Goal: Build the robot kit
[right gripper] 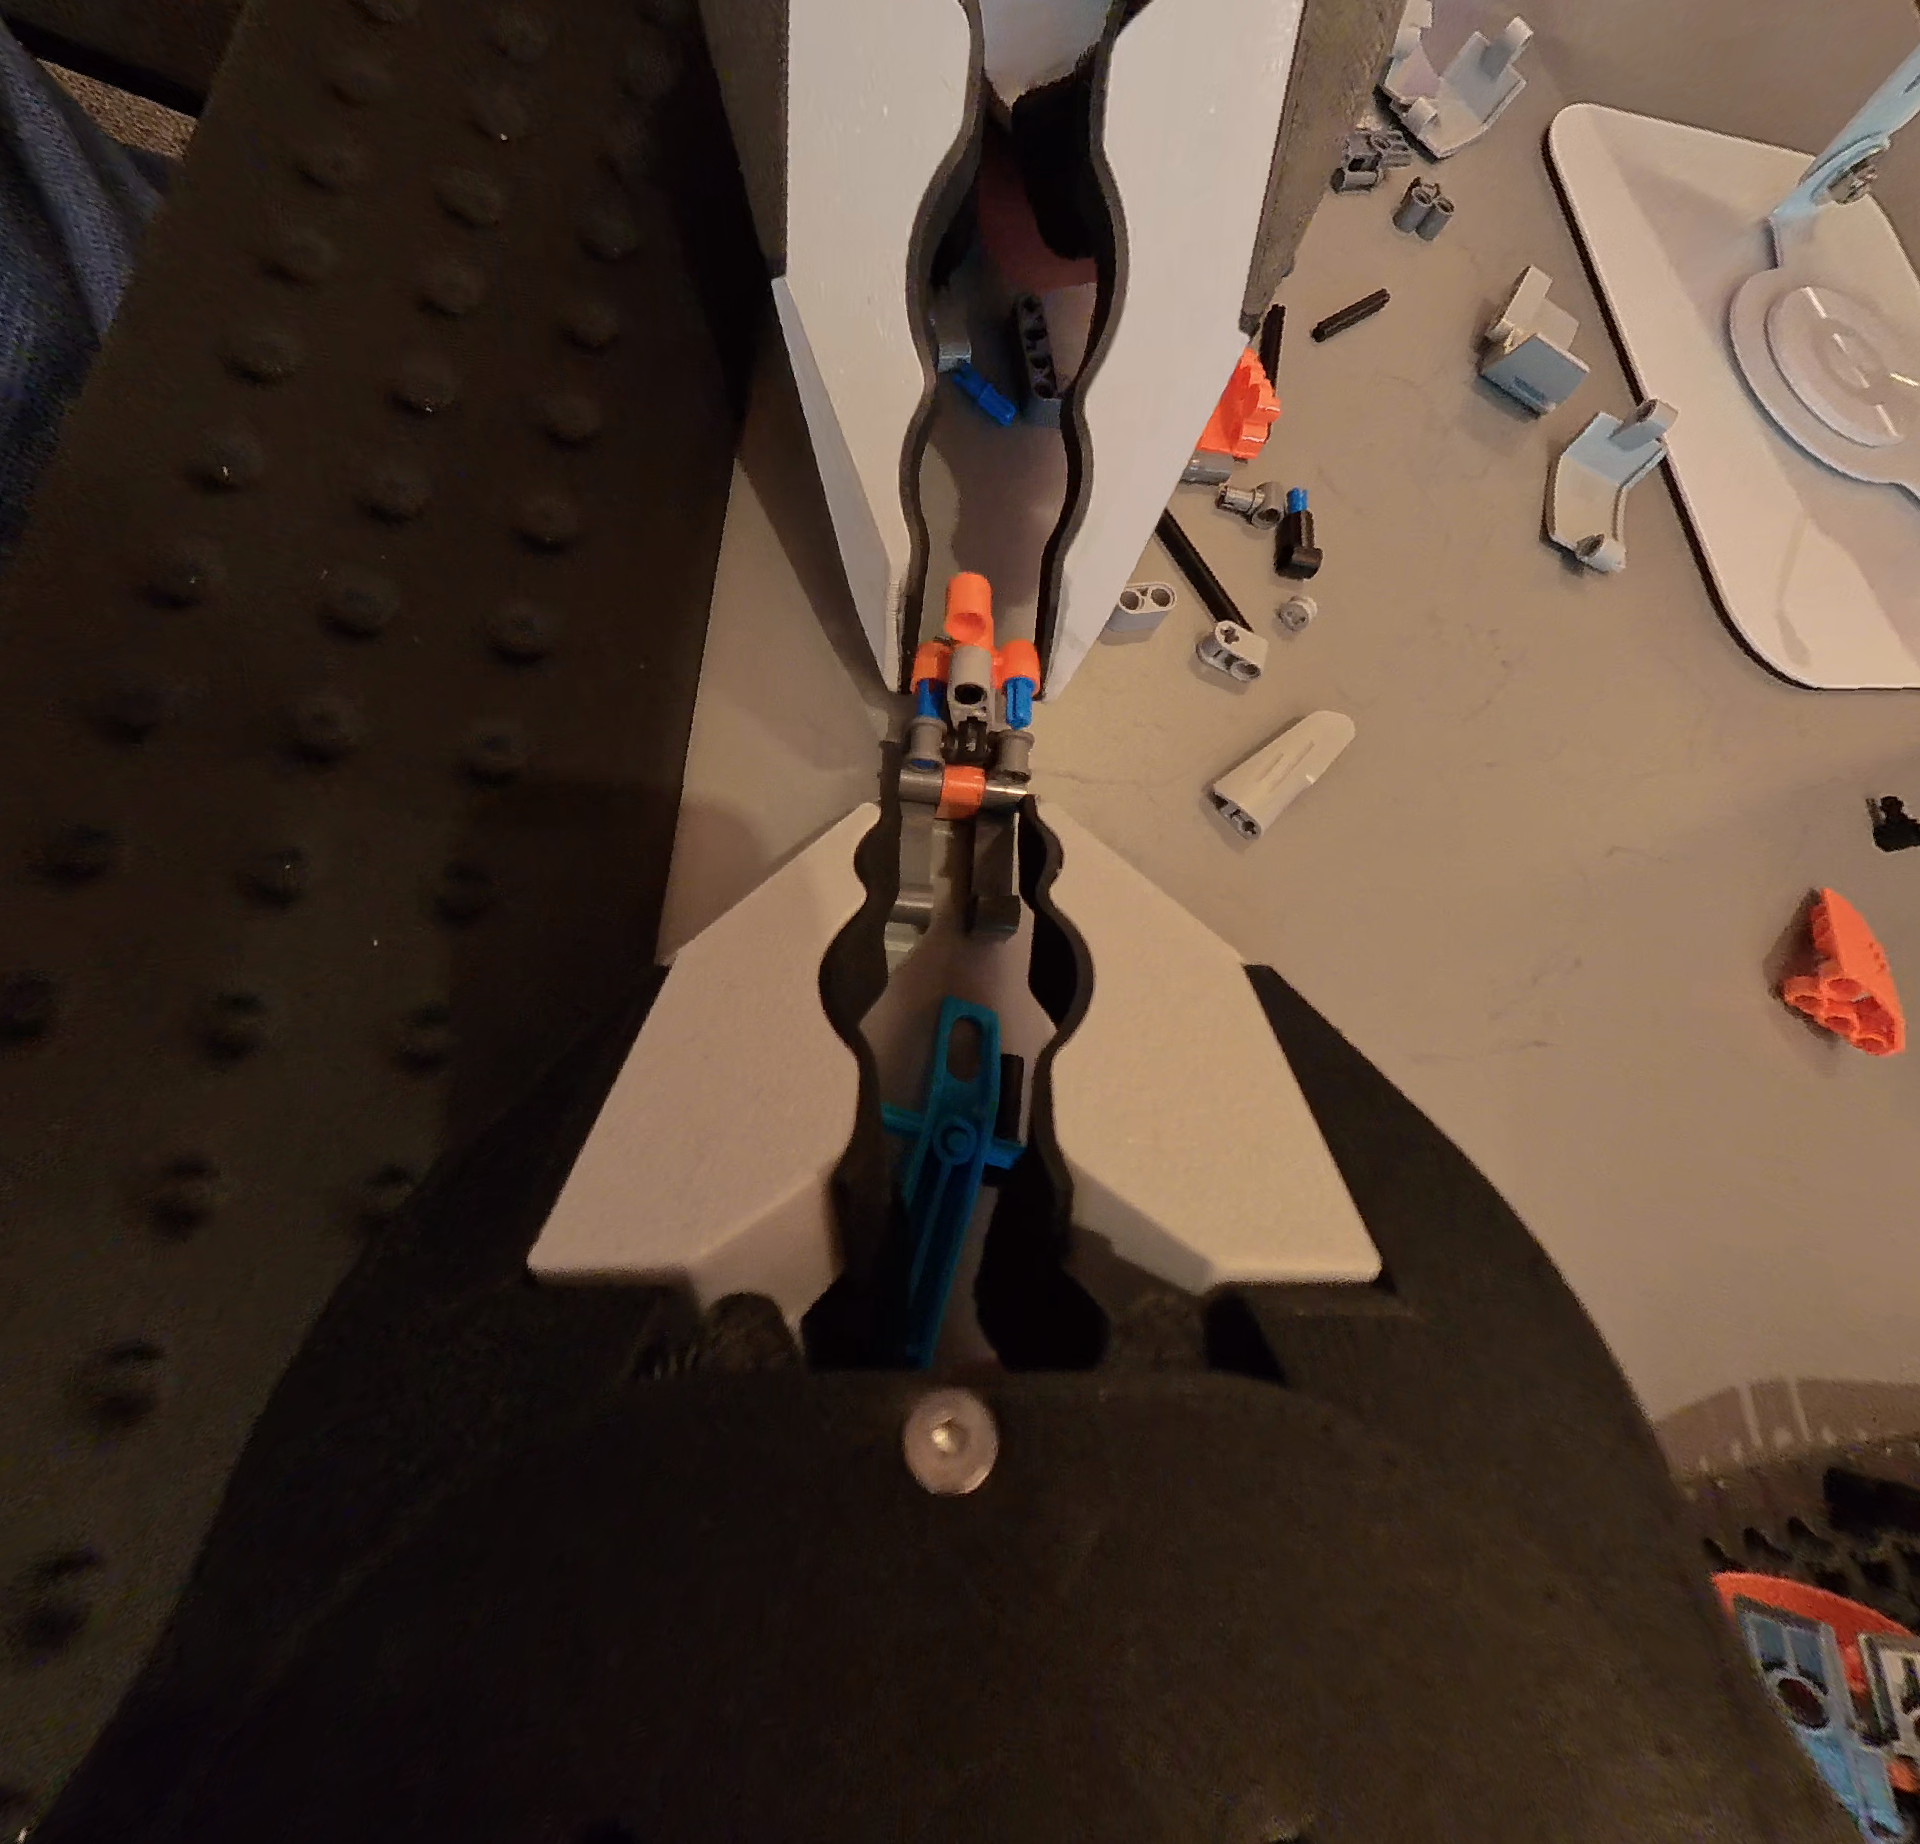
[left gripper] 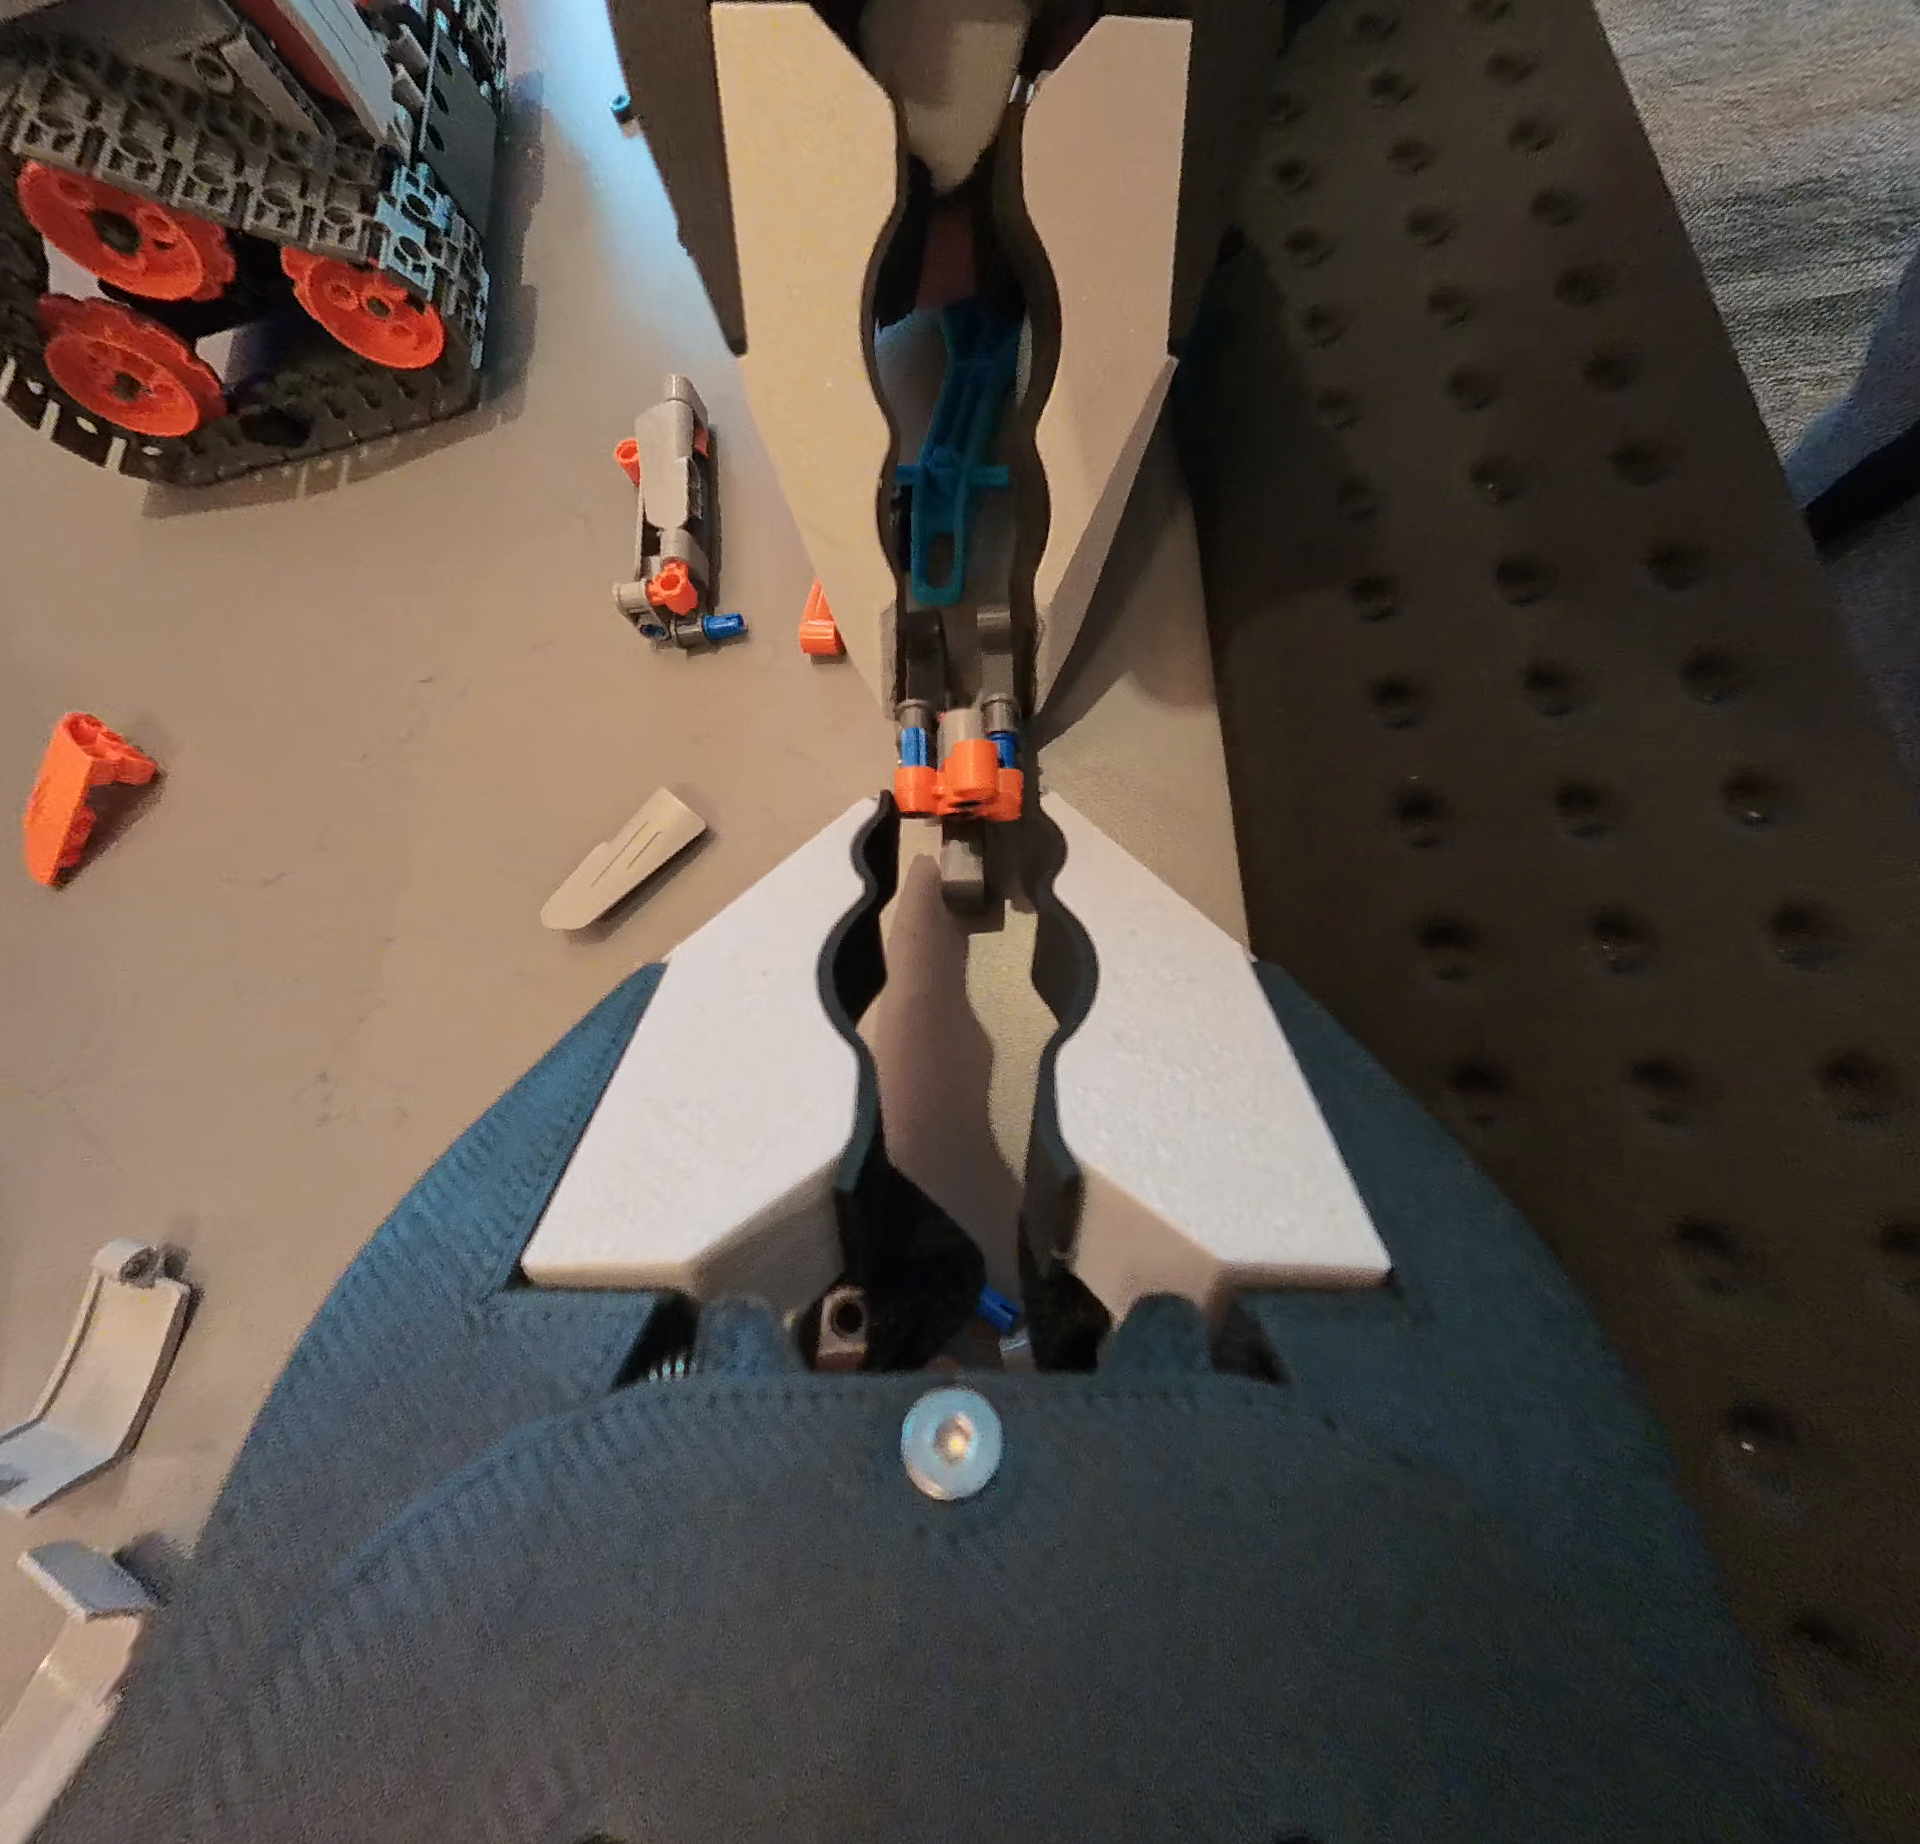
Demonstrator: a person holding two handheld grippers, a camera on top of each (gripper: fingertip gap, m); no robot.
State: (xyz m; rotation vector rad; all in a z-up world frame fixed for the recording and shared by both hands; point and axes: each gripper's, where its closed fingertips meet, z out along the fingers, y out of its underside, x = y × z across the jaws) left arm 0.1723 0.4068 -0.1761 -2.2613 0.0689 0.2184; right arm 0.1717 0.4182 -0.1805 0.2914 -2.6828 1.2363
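Note:
A small brick assembly (left gripper: pixel 961 776) of grey beams, blue pins and orange connectors, with a teal lever (left gripper: pixel 951 464) at one end, hangs above the grey table between my two grippers, which meet tip to tip. My left gripper (left gripper: pixel 964 807) is shut on its orange connector end. My right gripper (left gripper: pixel 964 703) comes in from the top of this view. In the right wrist view, my right gripper (right gripper: pixel 951 812) is shut on the assembly's grey and black beams (right gripper: pixel 920 859), with the teal lever (right gripper: pixel 951 1129) lying back between its fingers. The left gripper (right gripper: pixel 971 682) faces it.
A tracked brick vehicle (left gripper: pixel 239 236) with orange wheels stands at the far left. Loose parts lie around: an orange angled piece (left gripper: pixel 83 797), a grey panel (left gripper: pixel 623 859), a small grey subassembly (left gripper: pixel 675 516). A black studded mat (left gripper: pixel 1558 755) borders the table. A white tray (right gripper: pixel 1766 392) lies at right. Only a small space, under 4 cm, lies between the two pairs of fingers.

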